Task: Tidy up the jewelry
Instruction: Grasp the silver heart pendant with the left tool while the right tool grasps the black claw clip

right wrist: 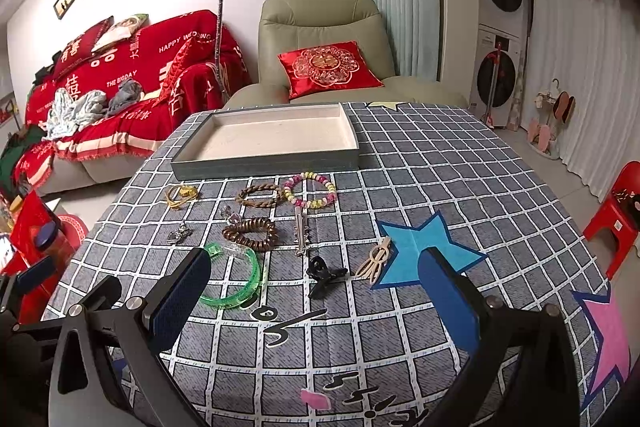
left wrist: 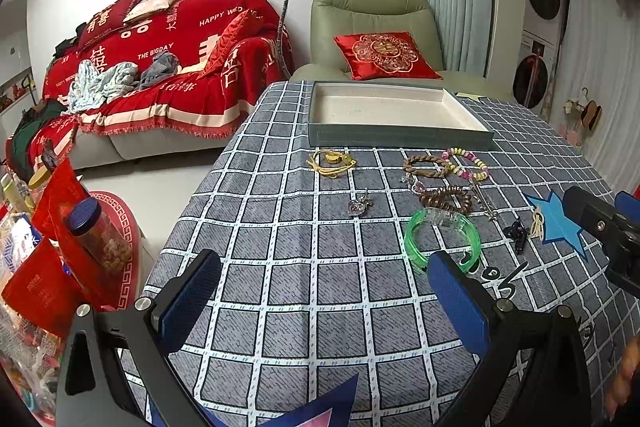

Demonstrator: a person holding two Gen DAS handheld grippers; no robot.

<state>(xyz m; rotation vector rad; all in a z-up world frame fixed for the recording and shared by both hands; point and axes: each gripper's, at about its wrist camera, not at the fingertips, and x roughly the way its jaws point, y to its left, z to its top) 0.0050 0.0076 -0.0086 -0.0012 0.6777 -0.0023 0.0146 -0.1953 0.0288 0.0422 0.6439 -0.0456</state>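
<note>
Both your tools — left tool (left wrist: pixel 324 291) and right tool (right wrist: pixel 316 291) — hover spread apart, holding nothing; the jewelry lies mid-bench before the tray (right wrist: pixel 264 163) at the far edge.

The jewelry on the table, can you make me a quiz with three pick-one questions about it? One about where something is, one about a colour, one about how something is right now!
1. Where is the tray?
A. behind the jewelry
B. on the sofa
C. on the floor

2. What colour is the plastic bangle?
A. red
B. green
C. black

3. How is the right tool now?
A. shut on the bangle
B. shut on the hair claw
C. open, holding nothing

Answers:
1. A, the tray sits on the checked tablecloth, past the jewelry.
2. B, it shows bright see-through green.
3. C, its blue pads stand wide apart with nothing between them.
</note>
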